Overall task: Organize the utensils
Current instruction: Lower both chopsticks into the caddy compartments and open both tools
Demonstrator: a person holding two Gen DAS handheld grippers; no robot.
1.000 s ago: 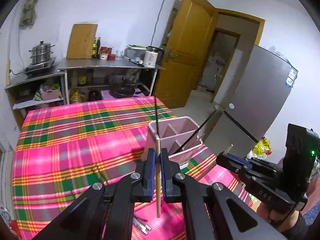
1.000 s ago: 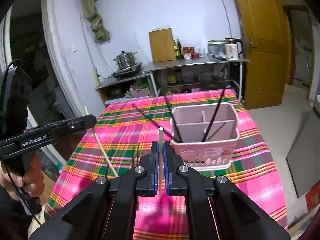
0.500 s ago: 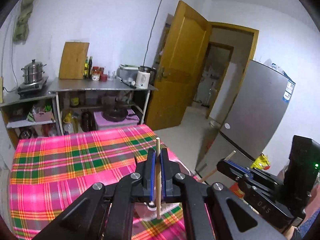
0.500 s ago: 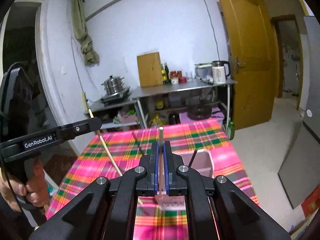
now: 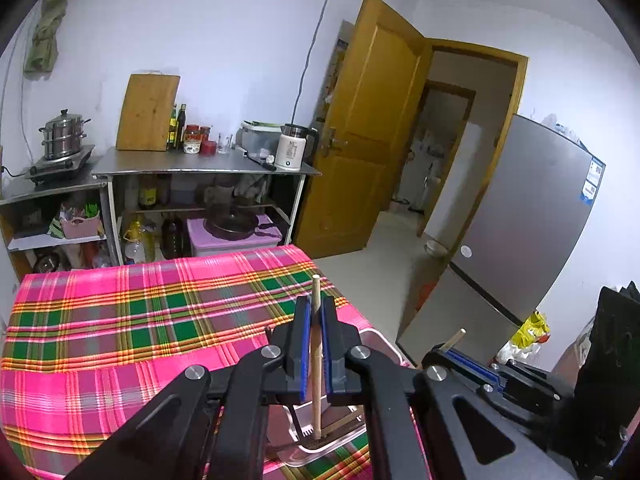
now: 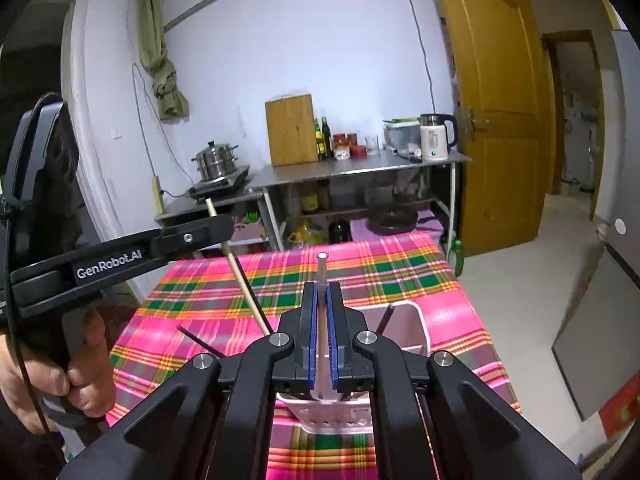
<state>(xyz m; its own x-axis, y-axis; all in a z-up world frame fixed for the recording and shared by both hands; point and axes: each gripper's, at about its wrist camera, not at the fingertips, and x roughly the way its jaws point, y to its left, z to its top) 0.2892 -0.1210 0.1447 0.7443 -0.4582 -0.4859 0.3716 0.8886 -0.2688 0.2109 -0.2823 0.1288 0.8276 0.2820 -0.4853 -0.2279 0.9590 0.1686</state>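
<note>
A pale wooden chopstick (image 5: pixel 316 364) and a grey metal chopstick (image 6: pixel 321 276) are being held upright, clamped in the closed left tongs (image 5: pixel 316 344) and right tongs (image 6: pixel 321 340), directly above the pink plastic utensil caddy (image 6: pixel 416 330) on the table (image 5: pixel 120 320).

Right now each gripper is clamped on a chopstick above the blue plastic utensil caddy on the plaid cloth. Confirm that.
Wrong colour: the plastic utensil caddy is pale pink, as the right wrist view shows. The left gripper does clamp a wooden chopstick, the right gripper a pale metal-tipped chopstick, above the plaid cloth.
</note>
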